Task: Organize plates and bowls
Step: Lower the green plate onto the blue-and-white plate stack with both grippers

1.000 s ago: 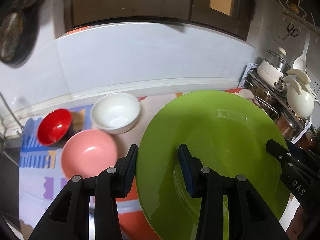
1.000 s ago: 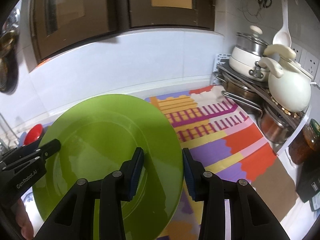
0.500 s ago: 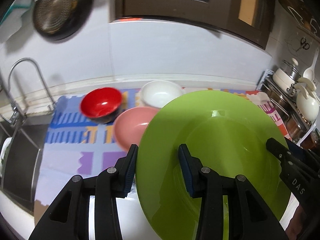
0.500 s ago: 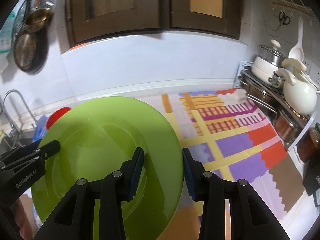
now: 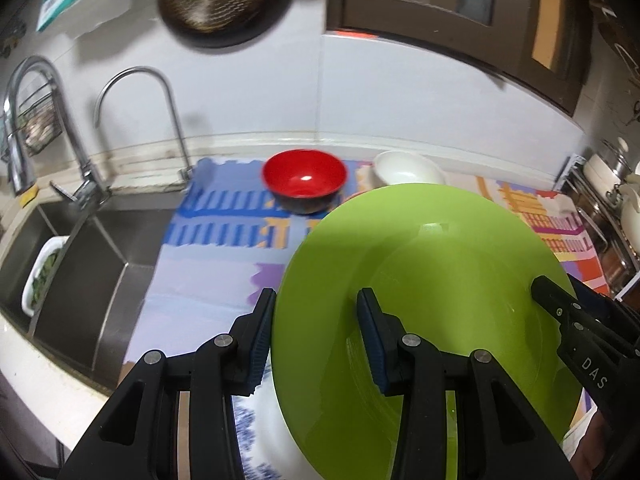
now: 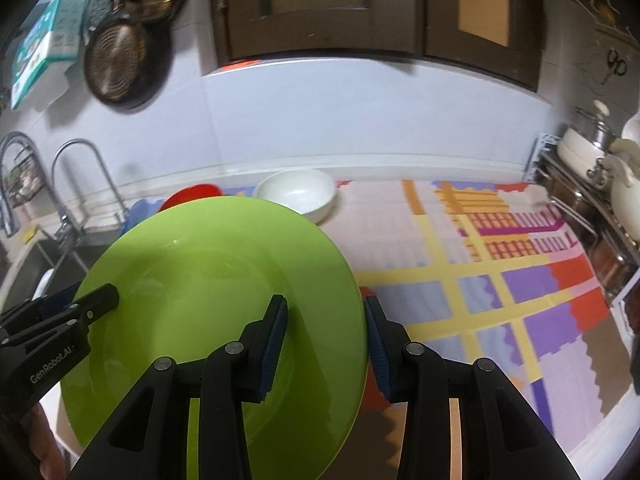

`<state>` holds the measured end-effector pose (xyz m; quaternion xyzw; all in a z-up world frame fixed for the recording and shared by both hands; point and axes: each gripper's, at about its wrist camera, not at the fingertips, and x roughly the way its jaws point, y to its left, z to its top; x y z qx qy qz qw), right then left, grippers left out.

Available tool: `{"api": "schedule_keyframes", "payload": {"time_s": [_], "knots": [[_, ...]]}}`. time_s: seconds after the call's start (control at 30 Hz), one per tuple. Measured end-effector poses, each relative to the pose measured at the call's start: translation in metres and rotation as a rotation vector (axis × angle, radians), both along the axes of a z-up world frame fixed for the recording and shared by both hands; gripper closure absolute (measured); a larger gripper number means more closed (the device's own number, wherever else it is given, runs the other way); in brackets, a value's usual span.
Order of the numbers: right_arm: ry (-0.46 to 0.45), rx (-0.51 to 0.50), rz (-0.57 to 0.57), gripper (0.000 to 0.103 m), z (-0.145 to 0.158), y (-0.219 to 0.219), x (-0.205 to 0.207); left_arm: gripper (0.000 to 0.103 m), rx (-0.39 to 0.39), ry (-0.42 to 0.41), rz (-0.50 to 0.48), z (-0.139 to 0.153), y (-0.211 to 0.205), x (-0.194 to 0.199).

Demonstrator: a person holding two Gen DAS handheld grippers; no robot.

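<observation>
Green plate (image 5: 432, 300) rides clamped at its rim in both our left gripper (image 5: 316, 340) and right gripper (image 6: 324, 344), jaws part-open; we've swung sinkward, red bowl (image 5: 304, 176) now ahead, so placement looks near.

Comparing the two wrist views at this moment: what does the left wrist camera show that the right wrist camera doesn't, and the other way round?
Only the left wrist view shows the red bowl whole, and a white dish of greens in the sink.

Only the right wrist view shows the white bowl whole, and most of the patterned mat to the plate's right.

Both show the green plate, the left gripper straddling one edge and the right gripper the opposite edge, plus the taps and hanging pan.
</observation>
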<state>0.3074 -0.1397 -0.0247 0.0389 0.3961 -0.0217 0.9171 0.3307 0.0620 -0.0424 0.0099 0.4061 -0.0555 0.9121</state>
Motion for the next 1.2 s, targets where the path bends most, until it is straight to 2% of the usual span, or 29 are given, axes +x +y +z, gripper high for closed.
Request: {"api": "schedule_keyframes", "payload": {"time_s": [0.43, 0.87, 1.2], "knots": [[0.090, 0.009, 0.114, 0.063, -0.029, 0.054, -0.009, 0.062, 0.024, 0.093, 0.086, -0.038, 0.049, -0.026], [0.226, 0.008, 0.161, 0.063, -0.076, 0.066, -0.006, 0.062, 0.038, 0.217, 0.120, -0.085, 0.052, -0.025], [0.287, 0.013, 0.184, 0.063, -0.096, 0.067, 0.000, 0.062, 0.051, 0.257, 0.137, -0.097, 0.051, -0.022]]}}
